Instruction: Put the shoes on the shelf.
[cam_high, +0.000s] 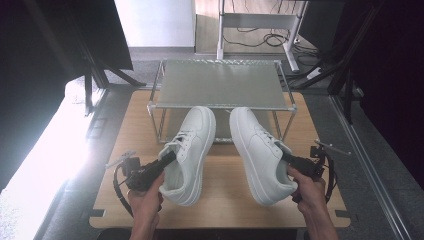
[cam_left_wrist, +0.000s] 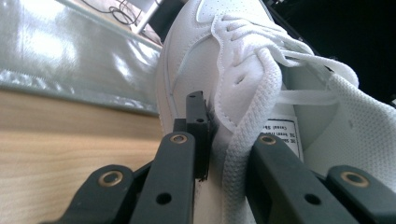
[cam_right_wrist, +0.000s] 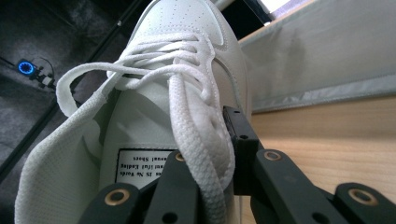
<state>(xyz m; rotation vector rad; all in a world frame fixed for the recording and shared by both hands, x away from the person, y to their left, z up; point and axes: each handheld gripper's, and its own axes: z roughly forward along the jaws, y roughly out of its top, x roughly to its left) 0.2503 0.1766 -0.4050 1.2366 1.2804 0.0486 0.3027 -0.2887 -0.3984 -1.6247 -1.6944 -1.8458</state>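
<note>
Left hand-held gripper (cam_high: 167, 159) pinches left white shoe (cam_high: 192, 152) by its collar edge; right hand-held gripper (cam_high: 286, 157) pinches right white shoe (cam_high: 260, 152) likewise. Toes point under the wire rack (cam_high: 220, 82), near its front posts. A narrow gap lies between the shoes; bare wooden surface (cam_high: 225, 195) lies beneath.

1. The left shoe (cam_high: 192, 150) and right shoe (cam_high: 260, 152) look like smooth white leather with a soft sheen, perforated at the toes.
2. Their laces (cam_right_wrist: 196, 126) are coarse woven cloth, and the lining (cam_left_wrist: 359, 126) is matt mesh fabric.
3. The left tongs (cam_left_wrist: 224, 154) and right tongs (cam_right_wrist: 219, 158) are matt black plastic with brass-coloured rivets.
4. The counter (cam_high: 225, 200) is pale matt wood with visible grain.
5. The rack (cam_high: 220, 85) at the counter's far edge has shiny metal rods and a dull grey top.
</note>
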